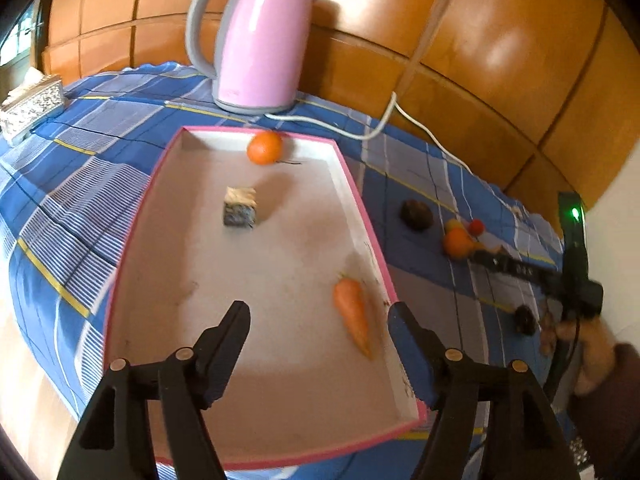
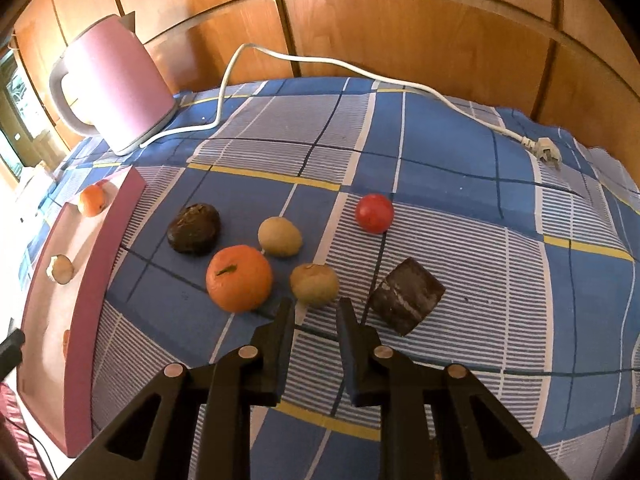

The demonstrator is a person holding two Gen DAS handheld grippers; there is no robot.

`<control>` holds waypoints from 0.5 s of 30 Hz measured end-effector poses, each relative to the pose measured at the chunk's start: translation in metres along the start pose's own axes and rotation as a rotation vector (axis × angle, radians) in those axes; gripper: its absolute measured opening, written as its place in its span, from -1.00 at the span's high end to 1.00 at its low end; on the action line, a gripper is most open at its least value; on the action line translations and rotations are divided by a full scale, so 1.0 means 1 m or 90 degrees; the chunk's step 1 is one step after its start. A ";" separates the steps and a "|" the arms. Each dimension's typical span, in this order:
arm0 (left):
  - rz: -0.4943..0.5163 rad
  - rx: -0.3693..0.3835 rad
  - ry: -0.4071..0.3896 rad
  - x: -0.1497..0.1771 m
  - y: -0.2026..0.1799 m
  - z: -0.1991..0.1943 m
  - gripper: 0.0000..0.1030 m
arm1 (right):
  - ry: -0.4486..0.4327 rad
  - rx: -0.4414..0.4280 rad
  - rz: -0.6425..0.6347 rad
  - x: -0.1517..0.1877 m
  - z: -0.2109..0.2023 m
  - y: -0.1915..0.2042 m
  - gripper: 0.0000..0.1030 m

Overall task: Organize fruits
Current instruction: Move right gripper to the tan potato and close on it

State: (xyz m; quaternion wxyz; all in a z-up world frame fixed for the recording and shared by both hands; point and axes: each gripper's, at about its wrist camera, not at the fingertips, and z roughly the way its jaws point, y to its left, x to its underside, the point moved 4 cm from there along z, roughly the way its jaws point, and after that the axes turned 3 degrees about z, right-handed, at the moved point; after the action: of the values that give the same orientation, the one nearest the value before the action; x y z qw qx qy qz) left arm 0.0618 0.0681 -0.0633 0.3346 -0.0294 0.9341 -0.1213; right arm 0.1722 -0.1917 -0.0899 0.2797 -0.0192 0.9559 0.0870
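Left gripper: jaws spread wide and empty, poised above the near end of the pink-rimmed tray, apparently placed there to steady or guard the tray rather than to grasp. Already inside the tray: a carrot against the right wall near the left gripper's right finger, a small orange at the far wall, and a cube-shaped piece near the middle. Right gripper: jaws narrowed to a small gap, holding nothing, aimed low over the checked blue cloth just short of a tan round fruit, judged to be the next pick since the gap lines up with it. Loose on the cloth to the right of the tray: a large orange just beside the tan fruit, a second tan fruit, a dark wrinkled fruit, a red fruit farther back, and a dark block near the right finger. Sorting judged partly done: three items in, six out. Pink kettle and its white cord at the far edge, clear of the working zone. Caution: round fruits likely to roll if nudged by a narrow approach.
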 end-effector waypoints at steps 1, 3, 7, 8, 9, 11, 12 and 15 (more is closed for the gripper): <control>0.003 0.002 0.002 0.002 -0.003 0.000 -0.40 | 0.000 0.000 -0.001 -0.001 0.001 0.000 0.58; 0.009 0.008 0.004 0.003 -0.008 0.001 -0.40 | 0.003 -0.002 -0.003 -0.003 0.004 0.001 0.56; 0.024 0.006 0.004 0.005 -0.016 0.000 -0.46 | 0.001 0.007 -0.011 -0.008 0.008 0.002 0.53; 0.023 0.003 0.006 0.006 -0.017 0.001 -0.47 | -0.001 0.008 -0.010 -0.010 0.009 0.002 0.53; 0.019 -0.002 0.010 0.008 -0.017 0.002 -0.47 | -0.001 0.009 -0.009 -0.011 0.010 0.001 0.53; 0.015 -0.004 0.018 0.011 -0.016 0.003 -0.47 | 0.000 0.012 -0.008 -0.011 0.011 -0.001 0.54; 0.013 -0.010 0.020 0.012 -0.016 0.004 -0.47 | 0.000 0.011 -0.009 -0.010 0.010 -0.001 0.54; 0.002 -0.027 0.022 0.014 -0.012 0.004 -0.49 | -0.005 0.016 -0.016 -0.006 0.006 0.001 0.55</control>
State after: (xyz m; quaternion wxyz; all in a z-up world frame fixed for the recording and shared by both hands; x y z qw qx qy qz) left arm 0.0525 0.0536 -0.0719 0.3180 -0.0327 0.9421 -0.1016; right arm 0.1802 -0.1892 -0.0920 0.2846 -0.0274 0.9556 0.0713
